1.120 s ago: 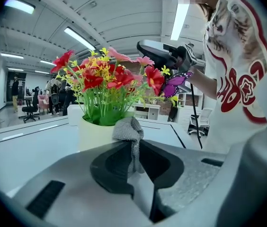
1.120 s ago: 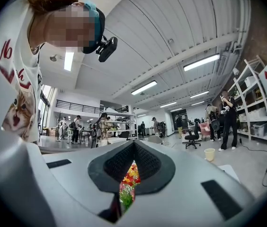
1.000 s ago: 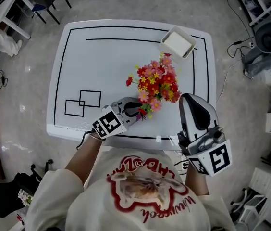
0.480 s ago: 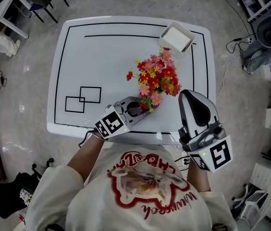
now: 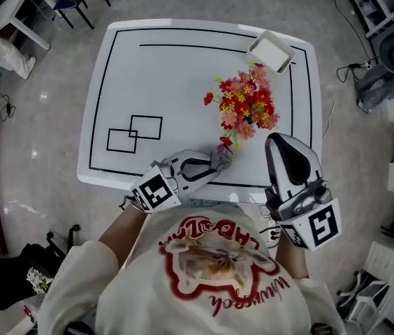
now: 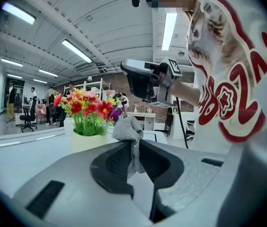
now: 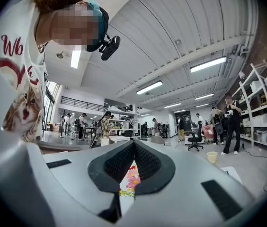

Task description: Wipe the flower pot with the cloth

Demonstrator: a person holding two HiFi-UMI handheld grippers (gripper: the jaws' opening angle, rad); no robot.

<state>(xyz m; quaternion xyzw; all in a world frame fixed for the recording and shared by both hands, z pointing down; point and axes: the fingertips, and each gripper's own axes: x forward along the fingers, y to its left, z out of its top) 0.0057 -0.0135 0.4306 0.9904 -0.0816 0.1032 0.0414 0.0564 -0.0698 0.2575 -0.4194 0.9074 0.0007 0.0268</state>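
A bunch of red, pink and yellow flowers point(image 5: 246, 107) stands on the white table point(image 5: 169, 82) and hides its pot from above. The cream flower pot point(image 6: 87, 140) shows in the left gripper view, just beyond and left of my left gripper point(image 6: 133, 143). My left gripper point(image 5: 214, 165) is shut on a crumpled grey cloth point(image 5: 222, 157), which sticks up between the pads point(image 6: 128, 131). It hovers near the table's front edge, a little short of the flowers. My right gripper point(image 5: 281, 142) is shut and empty, to the right of the flowers. Through its jaws only a sliver of flowers point(image 7: 132, 176) shows.
A white square tray point(image 5: 272, 51) sits at the table's far right corner. Black lines and two overlapping rectangles point(image 5: 134, 132) are drawn on the tabletop. Chairs, shelves and cables stand on the floor around the table.
My left gripper has drawn back from the flowers towards the table's front edge and risen a little, cloth still in its jaws. The right gripper has shifted slightly towards the person.
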